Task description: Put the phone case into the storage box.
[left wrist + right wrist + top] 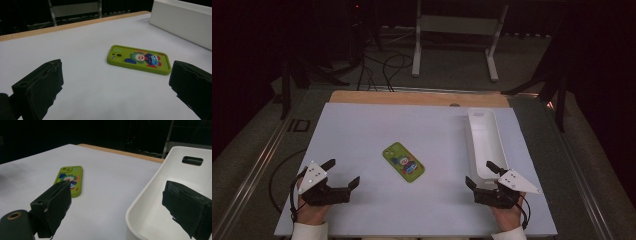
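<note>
While the lime-green rubbery phone case with a cartoon clown print [403, 161] lies flat near the middle of the white table sheet [362, 130], untouched, you are at the approach step. Your left gripper [344, 174] and right gripper [479, 173] both rest near the front edge, jaws spread wide and empty. Judging from this, you next reach inward and straddle the case's thin edges. Nothing blocks the way; the long white plastic tray [484, 142] sits just beside your right gripper.

Green phone case [403, 161] with cartoon print lies flat mid-table, beside a white tray [485, 142]
</note>
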A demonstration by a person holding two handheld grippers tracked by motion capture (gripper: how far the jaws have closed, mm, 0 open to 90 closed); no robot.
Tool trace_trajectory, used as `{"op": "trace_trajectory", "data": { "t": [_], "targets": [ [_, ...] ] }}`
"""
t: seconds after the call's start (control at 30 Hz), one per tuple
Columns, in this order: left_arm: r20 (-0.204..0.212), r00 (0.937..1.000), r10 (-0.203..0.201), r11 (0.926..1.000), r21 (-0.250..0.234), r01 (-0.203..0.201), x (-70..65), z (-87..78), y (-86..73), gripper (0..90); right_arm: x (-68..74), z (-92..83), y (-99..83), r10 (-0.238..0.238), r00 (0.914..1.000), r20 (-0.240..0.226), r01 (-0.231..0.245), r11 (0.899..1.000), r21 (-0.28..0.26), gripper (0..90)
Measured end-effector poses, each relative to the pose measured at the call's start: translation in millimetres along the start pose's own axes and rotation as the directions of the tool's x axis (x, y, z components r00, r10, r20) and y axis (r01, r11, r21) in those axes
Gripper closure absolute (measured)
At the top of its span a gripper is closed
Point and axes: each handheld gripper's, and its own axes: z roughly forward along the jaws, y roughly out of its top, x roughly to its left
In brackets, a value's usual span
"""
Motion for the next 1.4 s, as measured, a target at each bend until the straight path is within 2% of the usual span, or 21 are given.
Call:
{"op": "trace_trajectory", "data": {
  "t": [0.17,0.3,0.43,0.8,1.4],
  "targets": [
    [0.019,0.9998,0.007,0.9999,0.011,-0.008,-5.5,4.9,5.9,0.0,-0.4,-1.6,0.3,0.006,1.0,0.005,-0.006,1.0,-0.003,8.5],
    [0.024,0.9992,0.033,0.9992,0.021,-0.034,-8.9,6.3,13.4,0.0,-0.6,-1.3,0.1,0.008,1.0,0.006,-0.008,1.0,-0.004,8.5],
    [0.028,0.9987,0.042,0.9989,0.018,-0.042,-10.3,8.5,20.6,0.0,-0.3,-1.4,0.2,0.009,0.9999,0.006,-0.009,1.0,-0.005,8.5],
    [0.037,0.9987,0.037,0.999,0.026,-0.037,-12.0,19.6,33.5,0.0,0.1,-1.5,0.5,0.011,0.9999,0.007,-0.011,1.0,-0.006,8.5],
    [0.049,0.9971,0.058,0.9966,0.056,-0.06,-14.8,41.6,46.1,0.0,1.1,-1.5,0.1,0.009,0.9998,0.015,-0.009,1.0,-0.003,8.5]
  ]
}}
